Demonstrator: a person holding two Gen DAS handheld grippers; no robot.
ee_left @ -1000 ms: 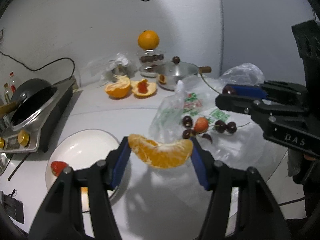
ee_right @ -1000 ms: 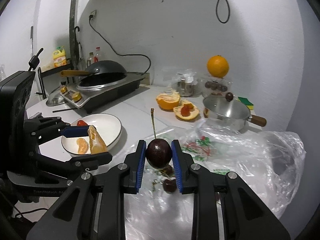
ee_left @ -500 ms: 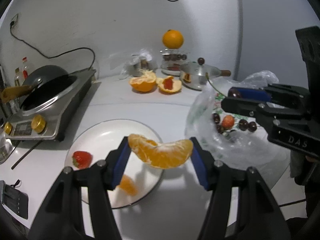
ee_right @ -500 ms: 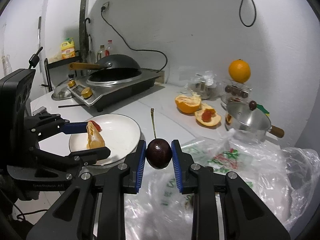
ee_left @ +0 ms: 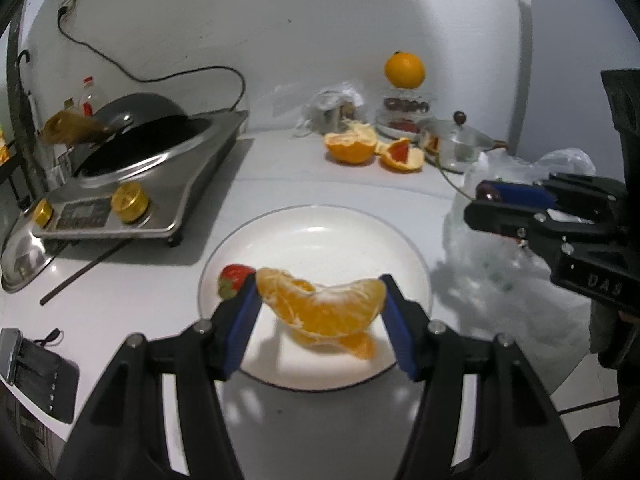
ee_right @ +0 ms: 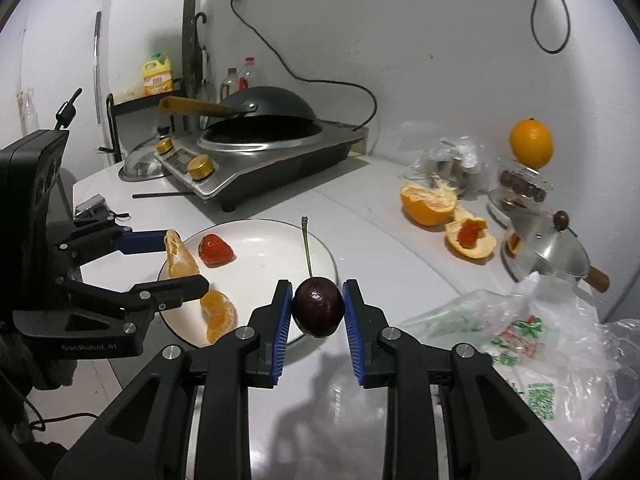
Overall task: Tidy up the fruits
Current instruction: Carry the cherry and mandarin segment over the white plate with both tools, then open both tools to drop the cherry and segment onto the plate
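Observation:
My left gripper (ee_left: 320, 304) is shut on an orange segment (ee_left: 322, 306) and holds it just above a white plate (ee_left: 320, 224). The plate holds a strawberry (ee_left: 234, 278) and another orange segment (ee_left: 360, 346). My right gripper (ee_right: 316, 312) is shut on a dark cherry (ee_right: 318, 307) with an upright stem, at the plate's near right edge (ee_right: 328, 252). In the right wrist view the left gripper (ee_right: 176, 256) holds its segment (ee_right: 180, 258) above the plate's left side, beside the strawberry (ee_right: 215, 249) and the lying segment (ee_right: 218, 314).
A plastic bag (ee_right: 540, 344) lies at the right. An induction cooker with a wok (ee_left: 132, 168) stands at the left. Orange peel halves (ee_left: 372, 150), a steel lidded pot (ee_left: 460, 144) and a whole orange (ee_left: 404, 70) on a container stand at the back.
Both grippers have moved left from over the bag to the plate. The left one, with its segment, now hangs low over the plate; the right one brings the cherry to the plate's edge.

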